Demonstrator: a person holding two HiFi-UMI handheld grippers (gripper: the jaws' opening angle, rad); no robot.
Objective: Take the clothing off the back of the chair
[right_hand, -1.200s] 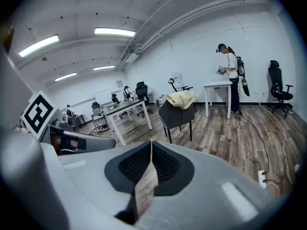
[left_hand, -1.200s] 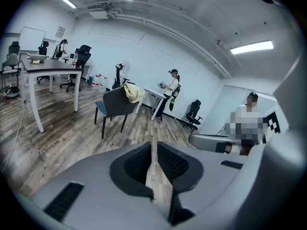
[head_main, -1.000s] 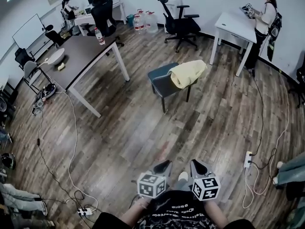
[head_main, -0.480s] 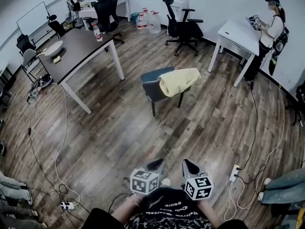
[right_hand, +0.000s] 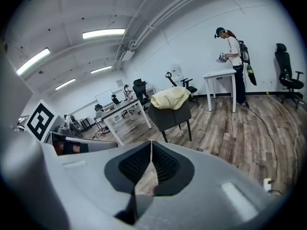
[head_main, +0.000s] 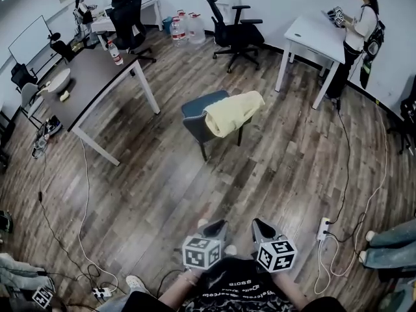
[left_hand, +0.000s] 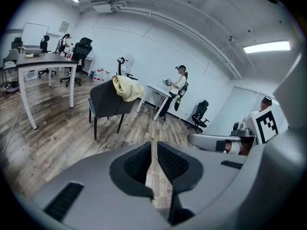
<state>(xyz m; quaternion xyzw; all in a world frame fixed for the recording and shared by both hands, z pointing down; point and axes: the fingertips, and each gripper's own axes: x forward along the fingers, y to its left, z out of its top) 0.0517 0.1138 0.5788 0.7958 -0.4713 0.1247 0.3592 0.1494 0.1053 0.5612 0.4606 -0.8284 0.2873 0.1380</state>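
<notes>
Dark table (head_main: pixel 97 83), white desk (head_main: pixel 312 31) with a person (head_main: pixel 357 25) beside it, black office chair (head_main: pixel 234 31), perhaps water jugs (head_main: pixel 185 30)

- Right gripper (right_hand: pixel 151 146): jaws together, tips meeting. Nothing between the pads, only wood floor (right_hand: pixel 225 128) seen through the wedge below the tips.
- Dark chair (right_hand: pixel 169 116): straight ahead beyond the jaw tips, well apart from them, its back toward the camera.
- Yellow clothing (right_hand: pixel 169 97): bunched over the top of the chair back.
- Long dark table (right_hand: pixel 122 110): ahead and left of the jaws, behind the chair.
- White table (right_hand: pixel 219 74): ahead and right of the jaws. A person (right_hand: pixel 235 51) stands at it.
- Black office chair (right_hand: pixel 286 66): far right, by the wall.
- White power strip (right_hand: pixel 266 182): on the floor, low right of the jaws.
</notes>
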